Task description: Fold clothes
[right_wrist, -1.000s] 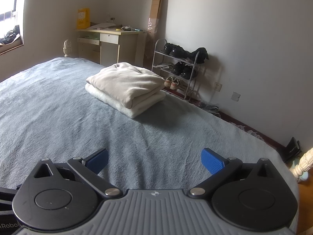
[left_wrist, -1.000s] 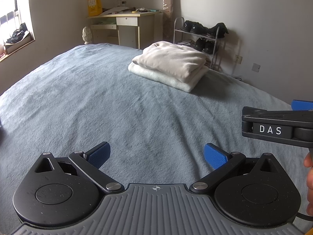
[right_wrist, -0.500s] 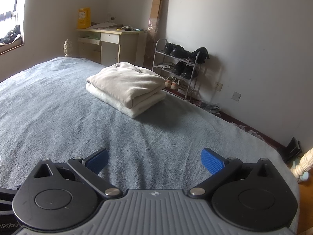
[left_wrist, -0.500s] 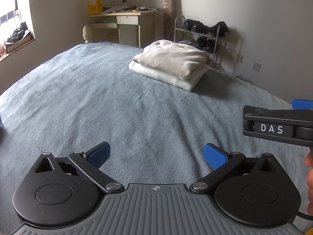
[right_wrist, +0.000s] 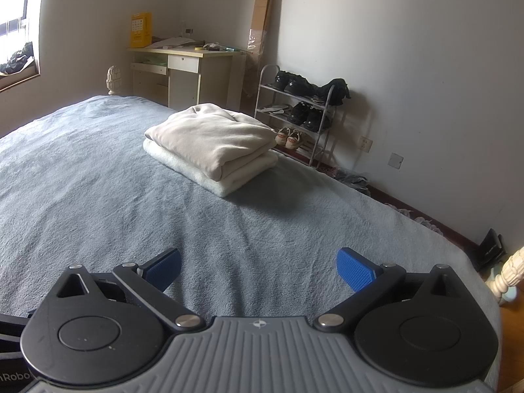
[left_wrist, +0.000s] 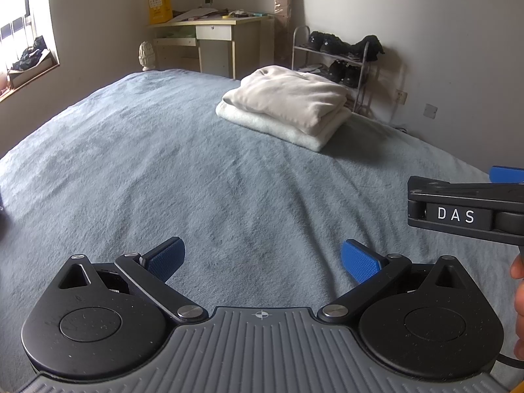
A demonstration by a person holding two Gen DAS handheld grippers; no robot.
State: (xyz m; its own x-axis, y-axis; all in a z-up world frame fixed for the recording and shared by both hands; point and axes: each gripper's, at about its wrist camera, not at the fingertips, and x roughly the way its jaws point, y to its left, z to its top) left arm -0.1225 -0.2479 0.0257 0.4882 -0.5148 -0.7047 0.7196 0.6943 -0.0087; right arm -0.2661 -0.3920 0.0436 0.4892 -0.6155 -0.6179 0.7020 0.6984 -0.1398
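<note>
A stack of folded clothes (left_wrist: 288, 104) lies at the far right of the blue-grey bed (left_wrist: 163, 170): a beige garment on top of a cream one. In the right wrist view the same stack of folded clothes (right_wrist: 213, 144) sits ahead, slightly left. My left gripper (left_wrist: 262, 258) hovers open over bare bedspread, well short of the stack, with nothing between its blue pads. My right gripper (right_wrist: 258, 263) is also open and empty above the bed (right_wrist: 98, 196). The right gripper's body, marked DAS, shows at the right edge of the left wrist view, with fingers of a hand (left_wrist: 517, 294) below it.
A shoe rack (right_wrist: 298, 111) with dark shoes stands against the wall past the bed's right edge. A pale desk (right_wrist: 183, 72) and a tall cardboard piece stand in the far corner. A window (left_wrist: 23, 42) is at left. A white bedpost (right_wrist: 504, 275) rises at the near right corner.
Both views have shifted only slightly; the stack sits marginally lower in the frames. Both grippers stay open and empty.
</note>
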